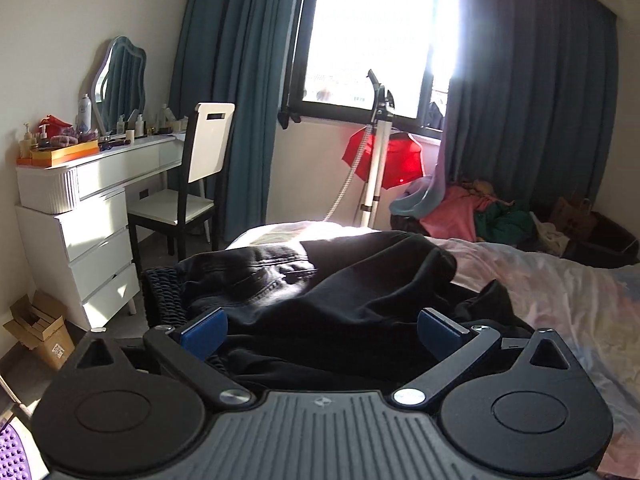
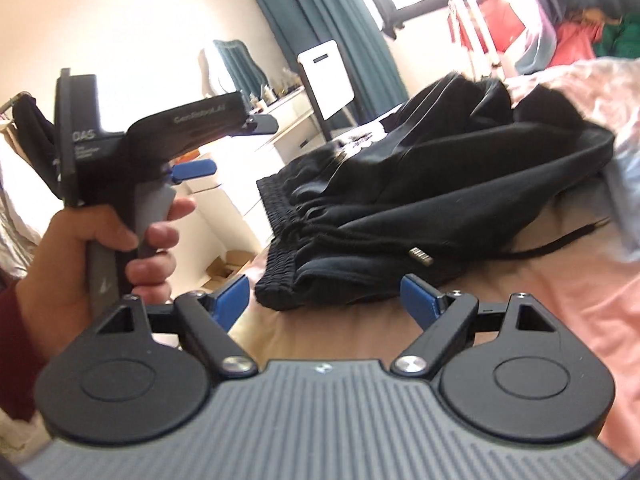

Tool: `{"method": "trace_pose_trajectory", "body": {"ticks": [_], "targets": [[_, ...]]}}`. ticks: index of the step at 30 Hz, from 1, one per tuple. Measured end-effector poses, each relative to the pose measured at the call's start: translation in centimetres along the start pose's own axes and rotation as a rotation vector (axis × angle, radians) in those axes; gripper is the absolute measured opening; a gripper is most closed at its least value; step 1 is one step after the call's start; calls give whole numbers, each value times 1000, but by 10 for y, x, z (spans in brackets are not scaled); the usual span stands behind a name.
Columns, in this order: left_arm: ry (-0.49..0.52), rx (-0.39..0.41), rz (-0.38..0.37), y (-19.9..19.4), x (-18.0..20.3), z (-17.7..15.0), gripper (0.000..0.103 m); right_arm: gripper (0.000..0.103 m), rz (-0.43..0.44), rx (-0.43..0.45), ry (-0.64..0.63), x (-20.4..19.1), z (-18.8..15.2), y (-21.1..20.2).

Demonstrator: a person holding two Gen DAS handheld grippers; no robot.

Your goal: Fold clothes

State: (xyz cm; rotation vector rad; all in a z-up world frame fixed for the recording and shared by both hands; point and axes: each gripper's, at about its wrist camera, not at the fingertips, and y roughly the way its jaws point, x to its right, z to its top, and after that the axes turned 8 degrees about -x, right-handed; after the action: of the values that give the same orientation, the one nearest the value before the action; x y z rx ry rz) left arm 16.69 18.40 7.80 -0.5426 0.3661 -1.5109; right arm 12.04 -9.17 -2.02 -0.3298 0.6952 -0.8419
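A pile of black clothes lies crumpled on the bed. It includes sweatpants with an elastic waistband and a metal-tipped drawstring, plus a black denim piece. My left gripper is open, its blue pads wide apart, and black cloth lies loose between them. In the right wrist view a hand holds the left gripper to the left of the waistband. My right gripper is open just short of the waistband, over the bare sheet.
A white dressing table with a mirror and bottles, and a white chair, stand left of the bed. A garment steamer pole with a red garment stands by the window. Coloured clothes are heaped at the right. Cardboard boxes sit on the floor.
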Motion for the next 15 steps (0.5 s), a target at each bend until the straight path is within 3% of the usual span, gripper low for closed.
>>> {"method": "trace_pose_trajectory", "body": {"ticks": [9,15], "targets": [[128,72,-80,-42,105,-76,102,85,-282,135,-123,50,-12,-94],[215,126,-106,-60,161,-126,102,85,-349,198,-47,92,-29,-119]]}}
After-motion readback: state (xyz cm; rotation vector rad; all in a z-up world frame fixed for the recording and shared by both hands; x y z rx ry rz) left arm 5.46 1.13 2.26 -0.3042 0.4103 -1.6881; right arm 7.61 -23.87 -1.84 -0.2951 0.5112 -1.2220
